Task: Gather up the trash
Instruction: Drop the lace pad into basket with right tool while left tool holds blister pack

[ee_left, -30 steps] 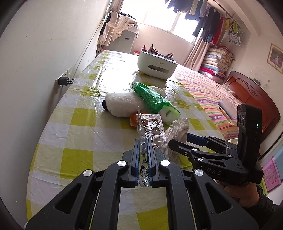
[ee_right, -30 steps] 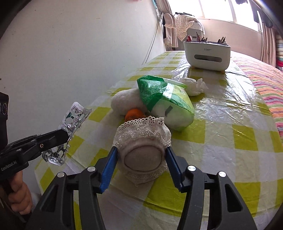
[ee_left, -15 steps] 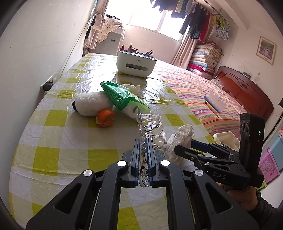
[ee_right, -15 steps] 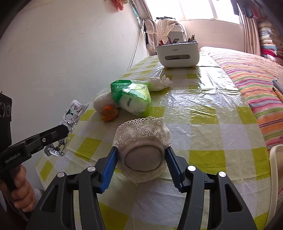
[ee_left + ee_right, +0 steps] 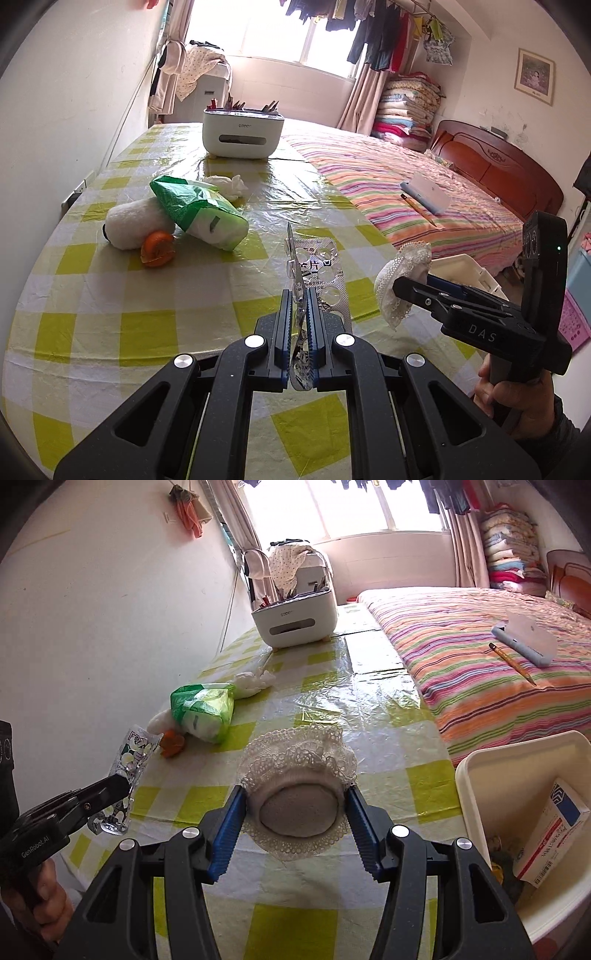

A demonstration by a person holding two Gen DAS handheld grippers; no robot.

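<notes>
Pinched thinly between the closed fingers of the left gripper (image 5: 298, 325), one blister pack (image 5: 317, 273) could slip out edgewise; one lace-trimmed pad (image 5: 298, 794), squeezed by the right gripper (image 5: 295, 812), could snag. One bin (image 5: 476, 775) is seen at 3 o'clock; left on the table (image 5: 110, 295) at 11 o'clock are one green bag (image 5: 199, 210), one orange peel (image 5: 158, 248), one tissue (image 5: 227, 184).

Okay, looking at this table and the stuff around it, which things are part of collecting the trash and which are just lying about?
Part of the job:
- empty blister pack, clamped in the left gripper
- lace-edged pad, held in the right gripper
- white bin
- orange peel
- crumpled tissue

Just lying about:
- white organizer
- pencil
- green-and-white packet, possibly
</notes>
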